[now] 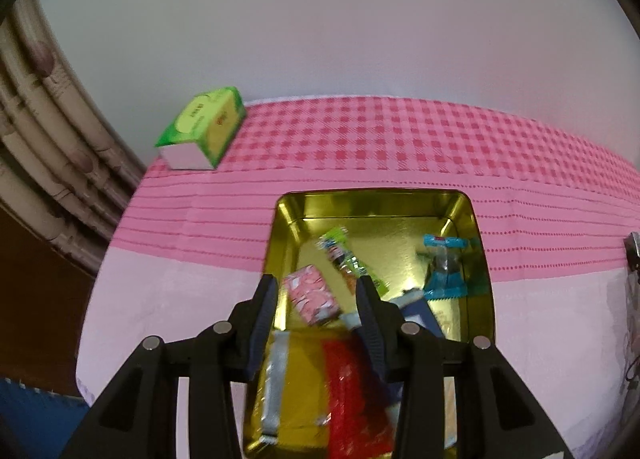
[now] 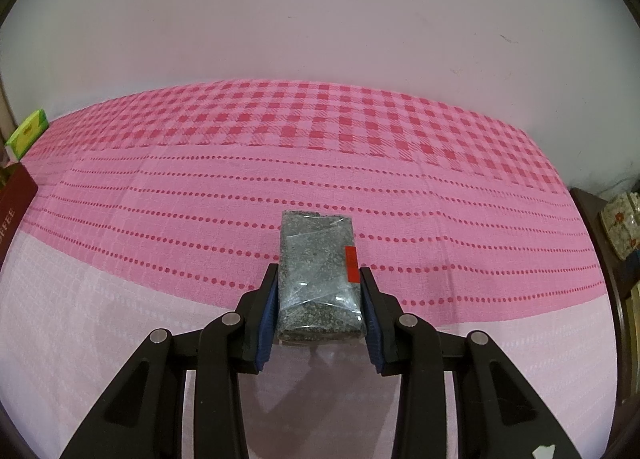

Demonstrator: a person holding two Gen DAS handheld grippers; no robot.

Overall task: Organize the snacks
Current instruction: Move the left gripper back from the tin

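Note:
In the left wrist view a gold tin (image 1: 482,259) sits on the pink cloth and holds several snacks: a pink packet (image 1: 310,295), a green wrapper (image 1: 348,259), a blue wrapper (image 1: 444,271) and a yellow-and-red packet (image 1: 320,391). My left gripper (image 1: 318,287) hangs open over the tin's near end, holding nothing. In the right wrist view my right gripper (image 2: 318,277) is shut on a clear-wrapped grey-speckled snack bar (image 2: 318,271) with a red sticker, just above the cloth.
A green tissue box (image 1: 204,127) stands at the table's far left corner by the wall; it also shows in the right wrist view (image 2: 26,133). A dark red coffee box (image 2: 14,199) is at the left edge. A wooden cabinet with a patterned box (image 2: 622,223) stands at right.

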